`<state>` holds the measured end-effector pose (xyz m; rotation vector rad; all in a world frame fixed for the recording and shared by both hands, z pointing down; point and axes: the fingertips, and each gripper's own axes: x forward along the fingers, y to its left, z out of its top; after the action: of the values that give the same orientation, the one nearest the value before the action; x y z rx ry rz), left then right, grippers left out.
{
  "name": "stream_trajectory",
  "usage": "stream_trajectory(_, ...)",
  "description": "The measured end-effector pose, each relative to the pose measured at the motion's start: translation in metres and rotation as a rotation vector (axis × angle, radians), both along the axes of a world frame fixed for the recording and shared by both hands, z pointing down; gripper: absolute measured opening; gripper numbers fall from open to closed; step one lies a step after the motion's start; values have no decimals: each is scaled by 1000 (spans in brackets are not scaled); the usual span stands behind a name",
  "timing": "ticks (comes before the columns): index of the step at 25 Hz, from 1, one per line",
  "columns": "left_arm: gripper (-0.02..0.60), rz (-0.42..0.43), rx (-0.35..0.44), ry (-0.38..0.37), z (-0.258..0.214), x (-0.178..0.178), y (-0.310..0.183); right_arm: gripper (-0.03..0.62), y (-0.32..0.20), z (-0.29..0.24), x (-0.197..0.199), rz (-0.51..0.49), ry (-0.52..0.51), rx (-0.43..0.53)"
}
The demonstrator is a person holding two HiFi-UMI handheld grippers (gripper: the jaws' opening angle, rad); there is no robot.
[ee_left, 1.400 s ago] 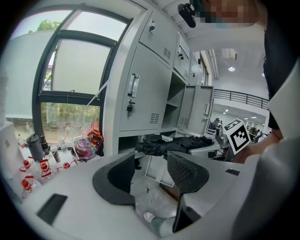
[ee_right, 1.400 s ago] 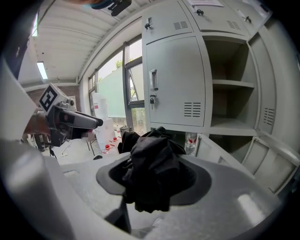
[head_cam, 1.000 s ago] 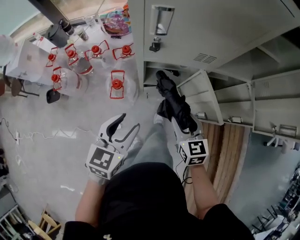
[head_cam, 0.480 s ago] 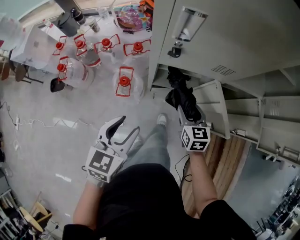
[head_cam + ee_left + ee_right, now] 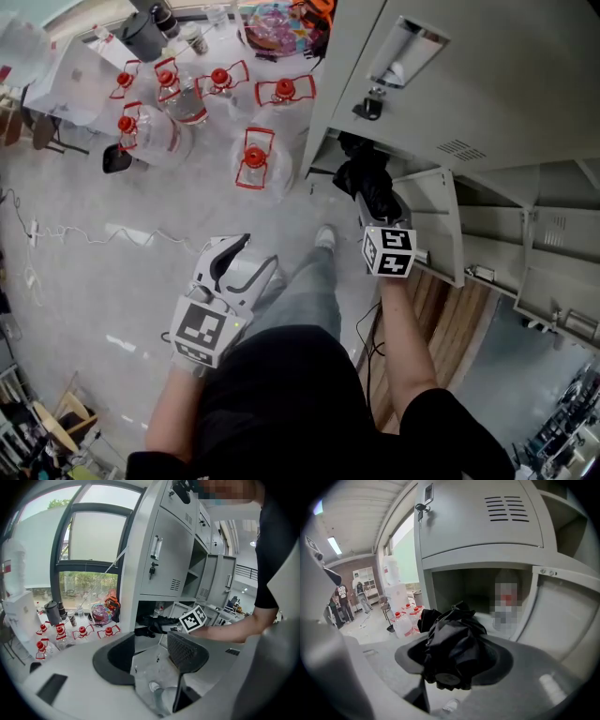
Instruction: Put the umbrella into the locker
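**Head view:** our right tongs [image 5: 373,199], at abt 1 o'clock of centre, reach w/ the black folded fabric umbrella [image 5: 361,171] into the low open bay of the grey sheet-metal locker [image 5: 450,84]. The umbrella's far end is at or just inside the bay mouth, and its near end sits between the jaws. The bay's grey metal door [image 5: 436,220] hangs open at 3 o'clock of those tongs. Our left tongs [image 5: 255,255] hang at 8 o'clock over the pale floor [image 5: 112,262], well apart from the locker. Clear plastic water jugs w/ red caps [image 5: 251,161] stand at 11 o'clock, out of the way.

**Left gripper view:** the left tongs' jaws stand wide, w/ nothing between them, only floor and our shoe [image 5: 157,688] beyond. At 12 o'clock past them the umbrella [image 5: 152,623] lies abt level, pointing into the bay.

**Right gripper view:** the umbrella [image 5: 452,648] fills the gap between the jaws. The jaws have just been opening a bit, but the pads look to bear on the bunched fabric, so we read it as held w/ a slackening grip. The bay lies dead ahead at 12 o'clock.

**Step, as we judge it:** this is the placing itself, nearly done.

**Next:** lower till the umbrella rests on the bay floor and spread the jaws fully. Then draw straight back toward 6 o'clock w/o snagging fabric or clipping the door.
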<state>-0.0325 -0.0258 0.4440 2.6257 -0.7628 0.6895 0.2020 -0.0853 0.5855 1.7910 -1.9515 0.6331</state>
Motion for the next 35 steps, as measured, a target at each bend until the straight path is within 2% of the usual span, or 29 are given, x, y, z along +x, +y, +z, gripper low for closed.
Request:
stream_trajectory(10,229,-32,-25,-5,10,-3,0,239,-32,28,1,-9,37,-33)
stream_trajectory(20,229,-78,-36,-23,18,-5,-6,242,-73,47,6,-11,33,-48)
stream_trajectory(27,229,-117,-49,-34,24,-10,-9,247,-107,57,9,-27,116,-32)
stream_trajectory(35,229,-165,-66,-33,28,-18,-9,253,-138,67,16,-32,150,-39)
